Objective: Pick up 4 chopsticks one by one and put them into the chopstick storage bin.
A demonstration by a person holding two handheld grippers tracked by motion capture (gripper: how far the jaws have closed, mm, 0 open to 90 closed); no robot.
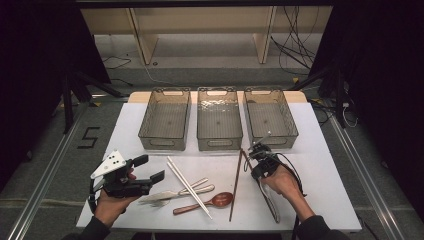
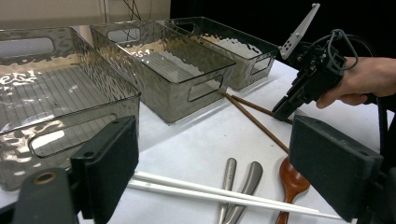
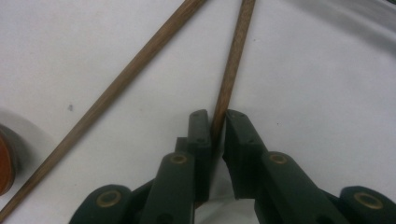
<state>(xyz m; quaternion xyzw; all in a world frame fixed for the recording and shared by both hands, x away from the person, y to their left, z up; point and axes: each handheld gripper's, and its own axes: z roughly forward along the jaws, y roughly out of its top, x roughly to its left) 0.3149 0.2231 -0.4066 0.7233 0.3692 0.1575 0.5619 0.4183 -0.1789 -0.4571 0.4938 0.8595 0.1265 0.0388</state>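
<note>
A brown wooden chopstick (image 3: 232, 65) lies flat on the white table (image 1: 320, 170), near its right edge and just in front of the right-hand bin (image 1: 270, 117). My right gripper (image 3: 215, 126) points down at it, jaws nearly together with the stick pinched between them, close to one end. Its twin, the second brown chopstick (image 3: 112, 95), angles away just beside it, untouched. To do this well, I judge I should squeeze firmly and lift slowly, since an end grip lets the stick pivot. My left gripper (image 2: 215, 158) hovers spread and empty near the front left corner, over white chopsticks (image 2: 224, 193), a wooden spoon (image 2: 292, 179) and metal cutlery handles (image 2: 238, 179).
</note>
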